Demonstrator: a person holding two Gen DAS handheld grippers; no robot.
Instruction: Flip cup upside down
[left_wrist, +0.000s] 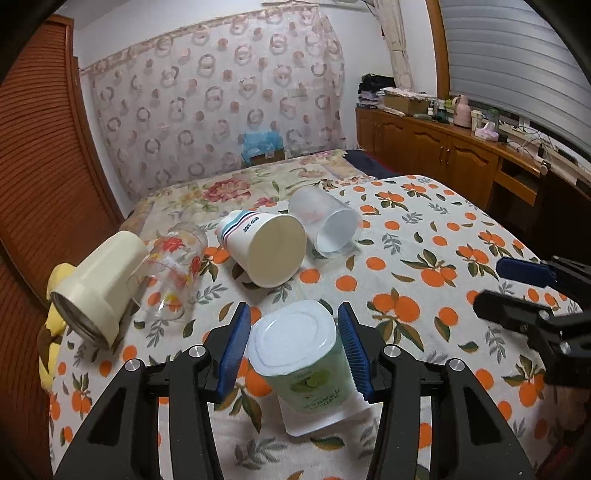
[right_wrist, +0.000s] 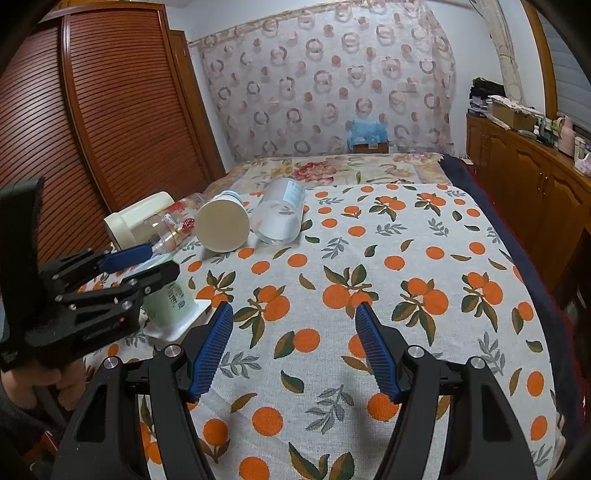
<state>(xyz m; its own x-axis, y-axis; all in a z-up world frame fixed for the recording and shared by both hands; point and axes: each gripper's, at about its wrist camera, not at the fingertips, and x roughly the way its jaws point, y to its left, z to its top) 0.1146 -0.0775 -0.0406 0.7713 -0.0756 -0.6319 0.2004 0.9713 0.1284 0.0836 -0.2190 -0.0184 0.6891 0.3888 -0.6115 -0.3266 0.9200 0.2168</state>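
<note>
From my left wrist view, the left gripper (left_wrist: 293, 345) brackets the inverted green yogurt cup (left_wrist: 306, 363) near the tablecloth's (left_wrist: 406, 240) near edge; whether its pads pinch it, I cannot tell. From my right wrist view, the right gripper (right_wrist: 294, 345) hangs spread, the cup (right_wrist: 173, 299) at left.

Left gripper (left_wrist: 293, 350) jaws parted (straddling) — right gripper (right_wrist: 294, 347) jaws wide, low.
</note>
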